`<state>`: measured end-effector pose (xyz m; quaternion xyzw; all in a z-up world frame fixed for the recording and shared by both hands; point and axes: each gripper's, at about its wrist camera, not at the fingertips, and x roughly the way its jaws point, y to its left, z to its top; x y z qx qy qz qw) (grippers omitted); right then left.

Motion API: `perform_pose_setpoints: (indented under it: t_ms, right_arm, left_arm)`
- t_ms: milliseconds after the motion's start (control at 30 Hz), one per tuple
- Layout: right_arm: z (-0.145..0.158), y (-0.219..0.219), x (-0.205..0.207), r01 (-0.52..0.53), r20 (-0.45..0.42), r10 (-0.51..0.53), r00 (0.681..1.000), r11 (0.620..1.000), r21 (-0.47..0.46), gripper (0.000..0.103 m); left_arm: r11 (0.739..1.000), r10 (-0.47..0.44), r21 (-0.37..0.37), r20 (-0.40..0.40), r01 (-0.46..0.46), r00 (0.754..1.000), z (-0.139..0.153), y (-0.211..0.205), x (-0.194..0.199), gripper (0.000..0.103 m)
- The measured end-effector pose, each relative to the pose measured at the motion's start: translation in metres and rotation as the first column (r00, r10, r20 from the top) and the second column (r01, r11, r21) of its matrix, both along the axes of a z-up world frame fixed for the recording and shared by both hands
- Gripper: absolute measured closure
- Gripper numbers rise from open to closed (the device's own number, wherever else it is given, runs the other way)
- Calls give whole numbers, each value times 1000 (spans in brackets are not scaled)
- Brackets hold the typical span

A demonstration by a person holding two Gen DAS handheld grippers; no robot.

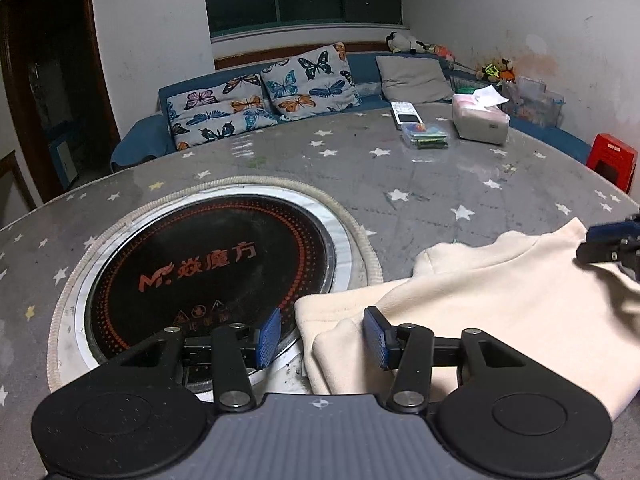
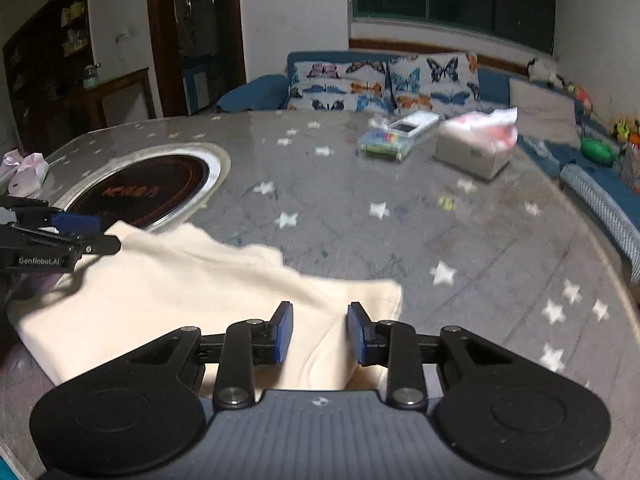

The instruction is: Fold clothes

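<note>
A cream fleece garment (image 1: 500, 300) lies partly folded on the grey star-patterned table (image 1: 360, 168); it also shows in the right wrist view (image 2: 192, 292). My left gripper (image 1: 322, 336) is open just above the garment's left edge, with folded cloth between its blue pads. My right gripper (image 2: 320, 332) is open over the garment's right front part, near a seam. Each gripper shows at the edge of the other's view: the right one (image 1: 612, 244) and the left one (image 2: 60, 236).
A round black induction cooker (image 1: 208, 276) is set into the table left of the garment. At the far side stand a tissue box (image 1: 480, 120), a clear box of coloured items (image 1: 426, 136) and a white remote (image 1: 406, 114). A blue sofa with butterfly cushions (image 1: 260, 96) lies behind.
</note>
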<state>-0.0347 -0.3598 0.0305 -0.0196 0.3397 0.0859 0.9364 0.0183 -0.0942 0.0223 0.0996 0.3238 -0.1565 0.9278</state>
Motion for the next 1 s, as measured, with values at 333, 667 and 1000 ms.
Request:
perform_pose_setpoints:
  t_ms: [333, 667, 1000]
  right_arm:
    - [-4, 33, 36, -54, -28, 53, 998, 998, -29, 73]
    - [8, 35, 26, -53, -1, 53, 999, 998, -40, 73]
    - [2, 42, 29, -63, -22, 63, 998, 997, -34, 72]
  left_arm:
    - [999, -43, 30, 10, 43, 999, 1, -22, 12, 54]
    - [999, -40, 14, -10, 40, 999, 4, -22, 15, 53]
    - [997, -75, 33, -22, 75, 997, 2, -34, 11, 50]
